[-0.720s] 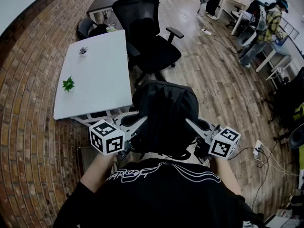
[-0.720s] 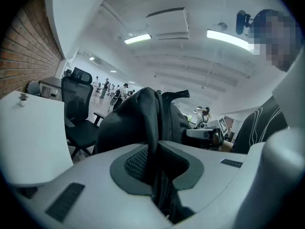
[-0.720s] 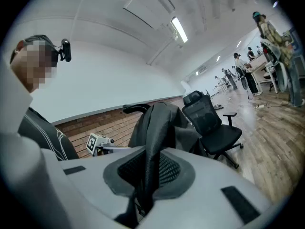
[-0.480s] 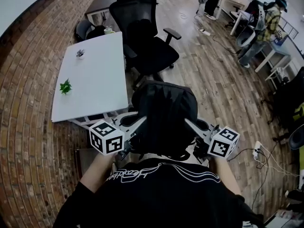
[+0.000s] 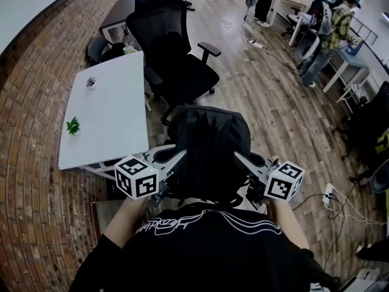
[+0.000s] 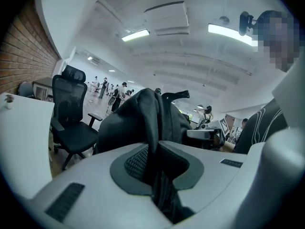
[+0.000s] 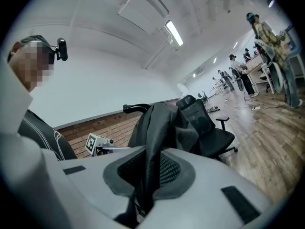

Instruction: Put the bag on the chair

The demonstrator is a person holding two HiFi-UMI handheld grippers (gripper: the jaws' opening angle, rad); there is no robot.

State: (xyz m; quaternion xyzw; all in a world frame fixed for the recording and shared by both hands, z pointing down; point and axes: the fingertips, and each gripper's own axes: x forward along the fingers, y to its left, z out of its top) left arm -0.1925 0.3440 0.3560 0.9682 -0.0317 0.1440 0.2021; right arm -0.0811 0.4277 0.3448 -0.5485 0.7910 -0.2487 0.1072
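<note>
Since the earlier frames, chair (image 5: 179, 66) and tabletop (image 5: 109, 120) have shifted left in the head view. We hold left claw (image 6: 153, 168) and right claw (image 7: 147, 171) clamped on the bag (image 5: 209, 145).

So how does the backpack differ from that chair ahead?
The backpack hangs off the floor, pinched in the left claw and right claw; the office chair stands on the floor beside the white table. The backpack is soft and slumped; the office chair is rigid, with armrests. Both are black.

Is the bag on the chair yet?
No. The bag hangs from the left tool and right tool, short of the chair.
</note>
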